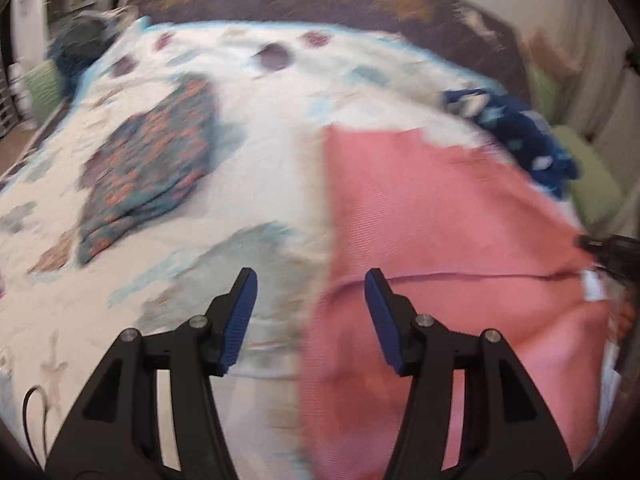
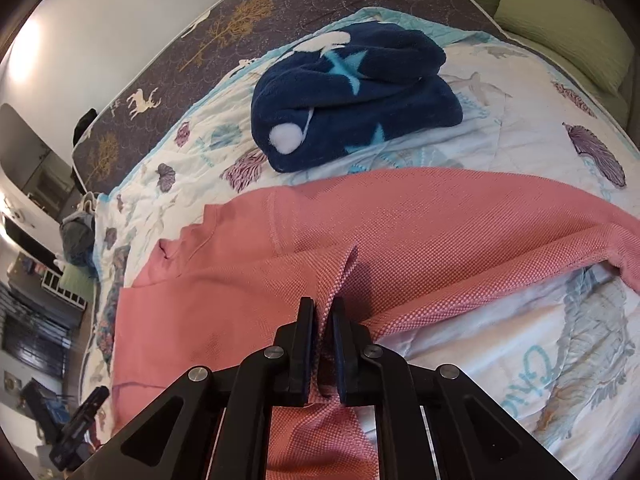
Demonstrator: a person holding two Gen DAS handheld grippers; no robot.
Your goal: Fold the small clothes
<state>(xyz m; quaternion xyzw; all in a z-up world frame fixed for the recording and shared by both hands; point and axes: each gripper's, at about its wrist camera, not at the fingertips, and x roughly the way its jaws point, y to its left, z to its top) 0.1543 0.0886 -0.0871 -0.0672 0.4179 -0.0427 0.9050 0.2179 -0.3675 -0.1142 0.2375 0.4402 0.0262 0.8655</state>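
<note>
In the right wrist view, a raised fold of the pink knit shirt [image 2: 304, 240] is being pinched between the two fingers of the right gripper [image 2: 323, 312], which are pressed almost together at the lower centre of the frame. The cloth is being pulled up into a ridge that is running from the jaws toward the middle of the picture. The rest of the shirt is lying spread across the middle of the frame on the white patterned quilt [image 2: 520, 128]. Just beyond the shirt, in the upper centre, a folded navy fleece garment [image 2: 360, 100] with light blue stars and a white pompom is resting on the quilt.

In the left wrist view, which is blurred, the left gripper [image 1: 311, 286] is being held with its blue-padded fingers [image 1: 242, 320] wide apart and nothing between them. The right finger is lying over the left edge of the pink shirt [image 1: 440, 216], which is filling the right half of the frame. A multicoloured patterned garment [image 1: 152, 160] is lying well apart, at the left centre.
</note>
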